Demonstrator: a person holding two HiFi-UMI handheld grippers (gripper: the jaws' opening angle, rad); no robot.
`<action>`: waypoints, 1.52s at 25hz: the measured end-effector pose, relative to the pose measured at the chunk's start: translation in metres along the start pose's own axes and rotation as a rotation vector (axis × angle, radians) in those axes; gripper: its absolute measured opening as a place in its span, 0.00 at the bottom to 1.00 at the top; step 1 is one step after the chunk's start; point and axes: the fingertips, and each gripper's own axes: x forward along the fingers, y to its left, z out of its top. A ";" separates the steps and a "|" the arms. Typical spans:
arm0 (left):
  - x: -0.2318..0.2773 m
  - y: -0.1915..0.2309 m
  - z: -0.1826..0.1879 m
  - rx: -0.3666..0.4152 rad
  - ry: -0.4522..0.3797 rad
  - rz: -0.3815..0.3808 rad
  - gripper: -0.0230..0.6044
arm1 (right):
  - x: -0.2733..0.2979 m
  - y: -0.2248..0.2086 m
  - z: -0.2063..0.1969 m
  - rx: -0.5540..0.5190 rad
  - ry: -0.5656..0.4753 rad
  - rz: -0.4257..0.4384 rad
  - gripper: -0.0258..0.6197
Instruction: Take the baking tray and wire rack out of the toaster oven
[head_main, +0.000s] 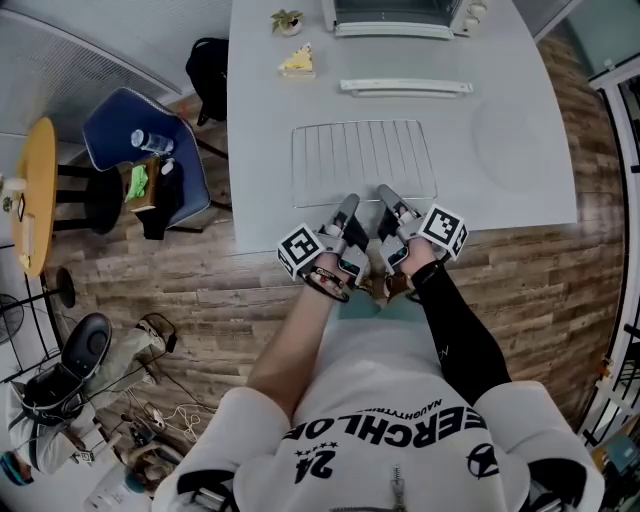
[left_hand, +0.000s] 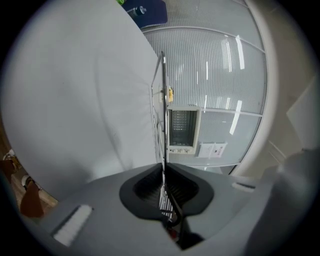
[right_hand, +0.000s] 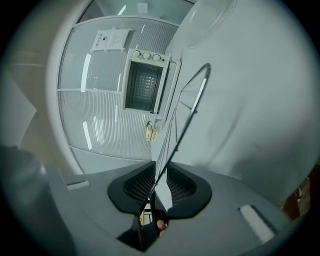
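The wire rack (head_main: 365, 160) lies flat on the white table (head_main: 500, 150), close to its front edge. Farther back lies the baking tray (head_main: 405, 88), in front of the toaster oven (head_main: 395, 15). My left gripper (head_main: 348, 205) and right gripper (head_main: 385, 195) sit side by side at the rack's near edge. In the left gripper view the rack (left_hand: 159, 100) shows edge-on and runs between the jaws of my left gripper (left_hand: 163, 167), which stand a narrow slit apart. In the right gripper view the rack wire (right_hand: 192, 95) passes through a plain gap in my right gripper (right_hand: 160, 167); the pads do not press on it.
A small plant (head_main: 287, 20) and a yellow object (head_main: 298, 62) sit at the table's back left. Left of the table a blue chair (head_main: 150, 150) holds a bottle and clutter, beside a round yellow table (head_main: 35, 190). The person stands at the table's front edge.
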 end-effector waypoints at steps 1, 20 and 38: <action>0.001 0.000 0.001 0.004 -0.002 0.001 0.15 | -0.002 -0.001 -0.002 0.001 0.003 0.000 0.13; 0.003 0.001 -0.013 0.030 0.066 0.009 0.21 | -0.015 0.000 -0.007 0.032 -0.035 0.025 0.06; -0.008 0.008 -0.034 0.023 0.115 0.018 0.22 | -0.020 -0.018 -0.018 0.072 -0.029 -0.054 0.06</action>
